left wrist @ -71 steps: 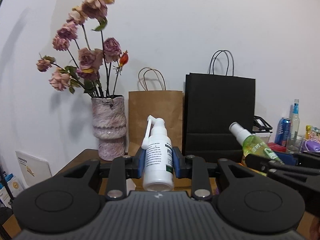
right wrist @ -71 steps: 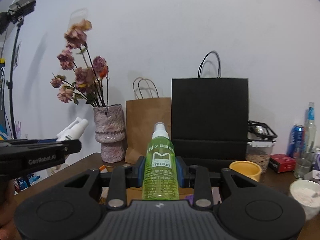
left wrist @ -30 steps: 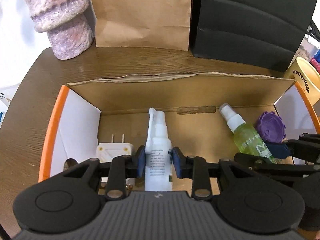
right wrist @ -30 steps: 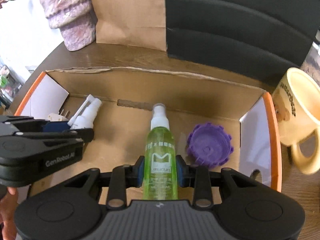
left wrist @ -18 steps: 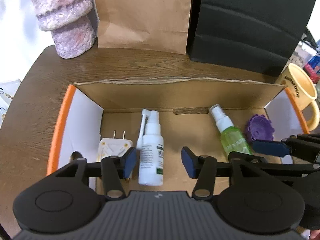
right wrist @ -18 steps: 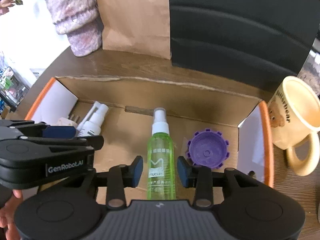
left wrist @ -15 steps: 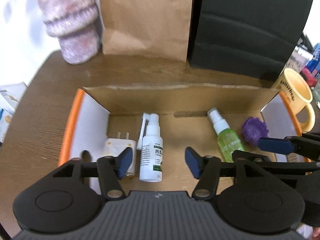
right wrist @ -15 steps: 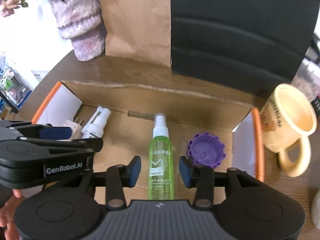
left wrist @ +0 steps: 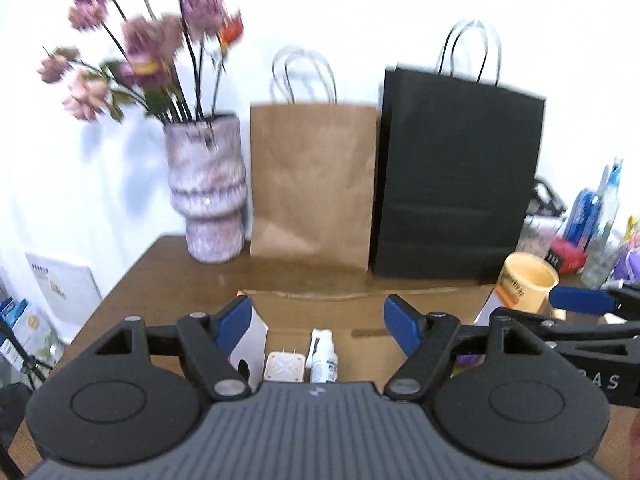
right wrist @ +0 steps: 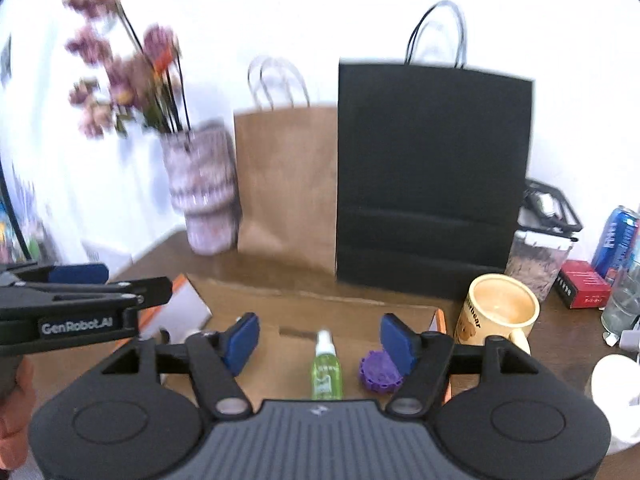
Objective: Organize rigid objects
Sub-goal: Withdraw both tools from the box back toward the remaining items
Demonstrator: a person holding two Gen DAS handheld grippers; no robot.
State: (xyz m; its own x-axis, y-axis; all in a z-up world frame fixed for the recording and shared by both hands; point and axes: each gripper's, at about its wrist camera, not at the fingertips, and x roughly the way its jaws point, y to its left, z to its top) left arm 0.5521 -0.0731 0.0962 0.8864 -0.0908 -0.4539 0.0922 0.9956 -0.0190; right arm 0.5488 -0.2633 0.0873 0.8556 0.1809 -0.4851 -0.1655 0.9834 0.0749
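Both tools hang above the cardboard box [right wrist: 320, 304] on the desk [left wrist: 176, 272]. The left hand-held gripper [left wrist: 316, 320] is spread wide and holds nothing; below it the white spray bottle [left wrist: 323, 360] lies in the box just beside a white plug adapter [left wrist: 283, 366]. The right hand-held gripper [right wrist: 319, 340] is likewise spread and empty, over the green spray bottle [right wrist: 327, 368] lying beside a purple cap [right wrist: 378, 372]. A yellow mug [right wrist: 500, 312] stands just outside the box.

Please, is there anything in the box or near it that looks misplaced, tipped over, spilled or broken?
Nothing stands out. The white spray bottle, the plug adapter, the green spray bottle and the purple cap all lie in the cardboard box, with no spill visible. The yellow mug stands upright beside it.
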